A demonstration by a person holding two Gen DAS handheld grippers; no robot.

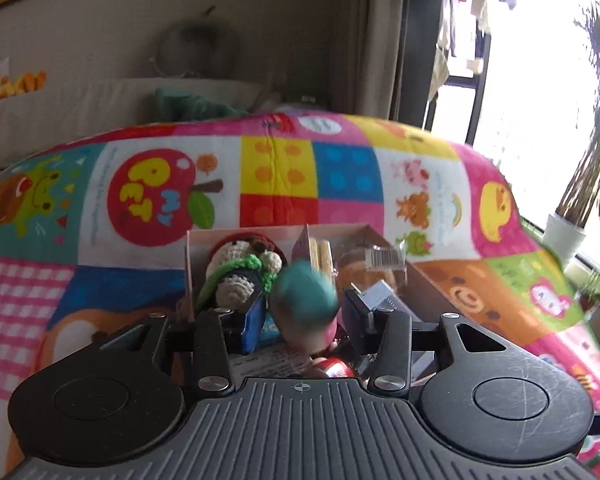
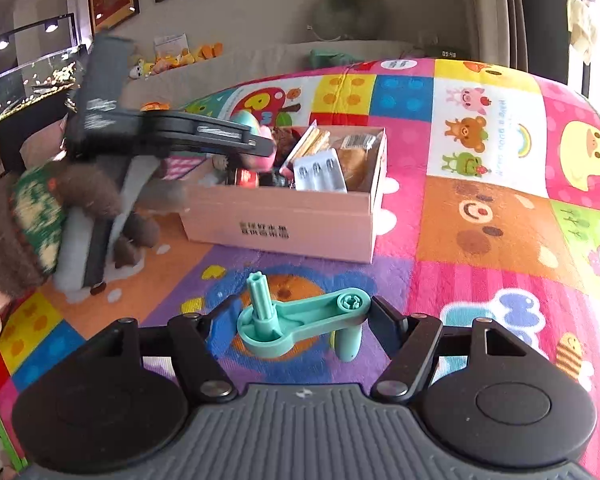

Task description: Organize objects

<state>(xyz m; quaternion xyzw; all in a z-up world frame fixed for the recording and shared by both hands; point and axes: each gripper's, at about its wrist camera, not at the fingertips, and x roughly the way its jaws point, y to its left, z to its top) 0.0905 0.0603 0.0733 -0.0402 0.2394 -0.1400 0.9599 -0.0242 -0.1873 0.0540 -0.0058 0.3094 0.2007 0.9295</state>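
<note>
A pink cardboard box (image 2: 284, 216) sits on the colourful play mat and holds several items: a crocheted doll (image 1: 240, 268), snack packets (image 2: 320, 168), a red can (image 2: 244, 178). My left gripper (image 1: 304, 312) hovers over the box with its jaws apart; a blurred teal-and-pink toy (image 1: 306, 300) sits between them, and I cannot tell if they touch it. The left gripper also shows in the right wrist view (image 2: 260, 146) above the box. My right gripper (image 2: 300, 320) is closed on a teal plastic crank handle (image 2: 300, 320) just above the mat, in front of the box.
The play mat (image 2: 480, 220) covers a raised surface. A brown plush toy in a green knit (image 2: 40, 216) lies left of the box. A fish tank (image 2: 32, 80) stands far left. A potted plant (image 1: 568, 232) and window are at the right.
</note>
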